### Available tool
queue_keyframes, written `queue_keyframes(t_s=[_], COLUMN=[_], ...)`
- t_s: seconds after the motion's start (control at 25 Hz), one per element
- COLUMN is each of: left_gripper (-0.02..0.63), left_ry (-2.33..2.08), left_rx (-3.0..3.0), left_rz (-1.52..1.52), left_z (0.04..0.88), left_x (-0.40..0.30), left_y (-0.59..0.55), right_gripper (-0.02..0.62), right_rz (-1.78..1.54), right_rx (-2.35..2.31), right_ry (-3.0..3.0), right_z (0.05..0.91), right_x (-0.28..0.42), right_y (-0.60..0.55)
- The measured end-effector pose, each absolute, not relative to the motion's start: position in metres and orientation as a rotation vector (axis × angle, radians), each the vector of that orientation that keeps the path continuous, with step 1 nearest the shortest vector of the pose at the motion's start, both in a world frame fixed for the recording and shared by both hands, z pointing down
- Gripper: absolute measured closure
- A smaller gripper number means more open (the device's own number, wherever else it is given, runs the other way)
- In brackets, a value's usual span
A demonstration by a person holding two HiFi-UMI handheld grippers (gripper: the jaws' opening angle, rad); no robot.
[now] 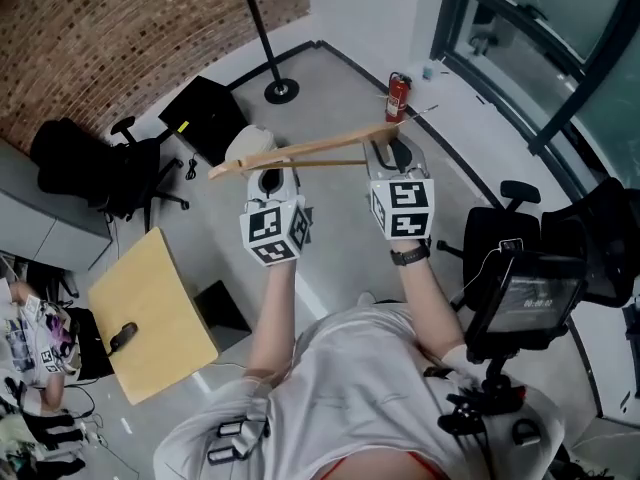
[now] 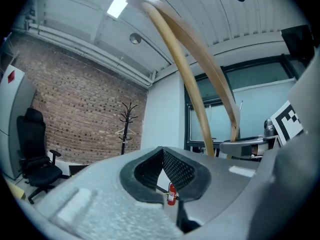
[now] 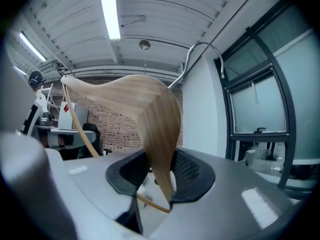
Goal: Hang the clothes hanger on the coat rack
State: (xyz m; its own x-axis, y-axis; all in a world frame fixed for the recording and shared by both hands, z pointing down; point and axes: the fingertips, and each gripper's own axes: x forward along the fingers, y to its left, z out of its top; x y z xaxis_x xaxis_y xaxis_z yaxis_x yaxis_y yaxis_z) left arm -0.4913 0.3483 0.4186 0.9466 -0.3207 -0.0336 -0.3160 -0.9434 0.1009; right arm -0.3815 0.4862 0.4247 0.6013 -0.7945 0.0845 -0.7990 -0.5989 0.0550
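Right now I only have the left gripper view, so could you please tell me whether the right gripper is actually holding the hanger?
Observer: Yes. The right gripper is shut on one wooden arm of the clothes hanger.
Operator: Thank you. Is the hook free?
Observer: In the right gripper view the metal hook curves up beyond the jaws and touches nothing.
Operator: And where does the rack stand?
Observer: The head view shows the coat rack with its round base on the floor, ahead of the left gripper.
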Motion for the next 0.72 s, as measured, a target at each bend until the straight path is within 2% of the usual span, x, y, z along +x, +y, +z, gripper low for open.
queue_keyframes(t_s=[0.44,0.72], left_gripper=[0.606,0.606], left_ry=[-0.52,-0.415], left_rx=[2.993,2.986], left_rz=[0.032,0.07], left_z=[0.451,0.481], left_x=[-0.408,-0.329], left_y=[0.331,0.271], right_gripper=[0.469,0.469], right_rz=[0.251,0.343], right_rx=[2.818,2.823], right_ry=[-1.278,-1.184], right_z=[0.471,0.501], right_x=[-0.282,-0.227], right_y=[0.499,0.451])
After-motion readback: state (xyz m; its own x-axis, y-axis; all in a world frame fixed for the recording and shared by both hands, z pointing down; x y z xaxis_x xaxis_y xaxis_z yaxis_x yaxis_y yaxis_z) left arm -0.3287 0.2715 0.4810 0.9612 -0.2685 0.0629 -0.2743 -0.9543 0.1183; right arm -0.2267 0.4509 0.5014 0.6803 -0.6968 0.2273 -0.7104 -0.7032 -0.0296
